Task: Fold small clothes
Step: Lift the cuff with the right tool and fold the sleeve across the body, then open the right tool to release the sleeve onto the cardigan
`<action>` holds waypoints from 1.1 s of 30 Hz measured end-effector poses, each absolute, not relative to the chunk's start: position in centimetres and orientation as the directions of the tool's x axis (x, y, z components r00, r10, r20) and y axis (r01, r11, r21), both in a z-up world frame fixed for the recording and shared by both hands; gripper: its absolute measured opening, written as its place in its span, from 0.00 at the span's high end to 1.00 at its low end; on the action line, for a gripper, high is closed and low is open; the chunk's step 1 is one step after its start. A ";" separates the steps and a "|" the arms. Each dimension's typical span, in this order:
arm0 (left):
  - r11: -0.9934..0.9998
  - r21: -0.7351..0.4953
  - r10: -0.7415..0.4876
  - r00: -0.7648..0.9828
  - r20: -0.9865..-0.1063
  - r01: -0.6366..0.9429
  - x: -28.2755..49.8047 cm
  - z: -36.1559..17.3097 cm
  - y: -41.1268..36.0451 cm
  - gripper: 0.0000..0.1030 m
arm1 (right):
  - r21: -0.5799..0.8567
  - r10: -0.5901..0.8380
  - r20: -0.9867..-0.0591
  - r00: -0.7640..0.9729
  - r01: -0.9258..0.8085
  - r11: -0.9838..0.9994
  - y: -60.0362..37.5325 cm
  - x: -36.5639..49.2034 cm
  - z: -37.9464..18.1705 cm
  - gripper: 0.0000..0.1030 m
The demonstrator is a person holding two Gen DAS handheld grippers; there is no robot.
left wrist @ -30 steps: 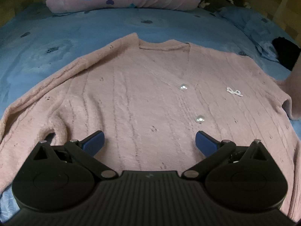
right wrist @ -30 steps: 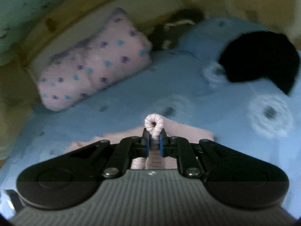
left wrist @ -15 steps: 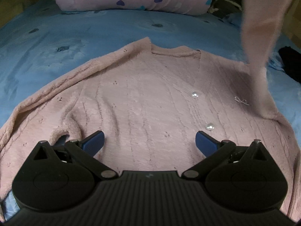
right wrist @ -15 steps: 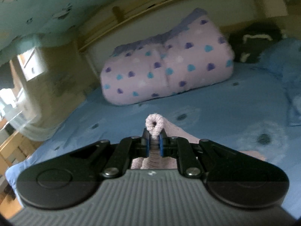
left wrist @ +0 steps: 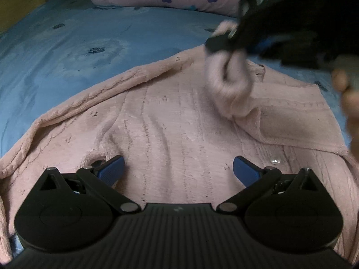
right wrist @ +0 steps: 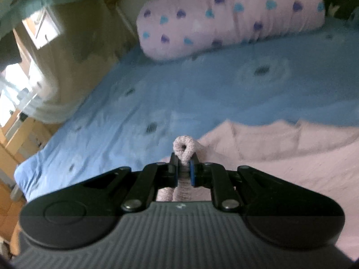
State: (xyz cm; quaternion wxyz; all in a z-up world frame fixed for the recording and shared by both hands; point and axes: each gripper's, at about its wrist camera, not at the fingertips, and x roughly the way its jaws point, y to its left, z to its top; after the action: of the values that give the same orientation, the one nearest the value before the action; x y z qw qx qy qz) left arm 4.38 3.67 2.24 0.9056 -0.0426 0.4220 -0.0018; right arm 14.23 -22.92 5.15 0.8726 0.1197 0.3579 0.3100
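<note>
Blue bedsheet [left wrist: 94,51] with dark flower prints fills the left side of the left wrist view, and a pink knitted cardigan [left wrist: 170,139] lies flat on it, front up, reaching from the lower left edge to the right edge. Its near sleeve [left wrist: 74,107] runs along the left as a ridge toward the collar. The left gripper [left wrist: 178,171] hovers low over the cardigan's body with its blue-padded fingers [left wrist: 112,170] spread wide apart and nothing between them; the pads look close to the knit, but whether they touch it cannot be told. Further right, the other sleeve [left wrist: 291,114] is folded across the chest, its cuff [left wrist: 231,83] bunched and lifted off the body. That cuff is pinched in the right gripper [left wrist: 221,43], which comes in from the upper right, blurred. A clear button [left wrist: 275,160] shows on the front just below the folded sleeve. At the right edge a hand [left wrist: 350,103] is partly visible.

From the right wrist view, the right gripper [right wrist: 184,168] has its jaws closed tight on a loop of the pink cuff [right wrist: 184,149] that pokes up between the pads. A rolled pink blanket [right wrist: 231,15] with blue and purple hearts lies across the head of the bed, well apart from the cardigan
</note>
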 end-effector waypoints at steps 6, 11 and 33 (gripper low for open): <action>0.996 -0.079 -0.040 0.639 -0.769 -0.032 4.5 2.2 3.7 0.00 | 0.408 0.612 -0.580 0.537 -0.458 0.789 -21.7 13.6 4.1 0.76; 0.997 -0.076 -0.040 0.641 -0.767 -0.029 4.4 2.1 3.6 0.00 | 0.385 0.586 -0.528 0.615 -0.441 0.810 -24.4 12.5 5.9 0.46; 0.991 -0.133 -0.075 0.725 -0.684 -0.024 8.8 3.6 6.5 0.27 | 0.316 0.243 -0.594 0.767 -0.055 0.947 -41.5 8.7 -1.2 0.45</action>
State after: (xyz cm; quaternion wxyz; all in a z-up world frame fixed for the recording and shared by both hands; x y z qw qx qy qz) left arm 8.79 6.49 3.56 0.9264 -0.0665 0.3704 -0.0137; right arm 8.72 -41.52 -1.23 0.9292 0.1415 0.3318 0.0804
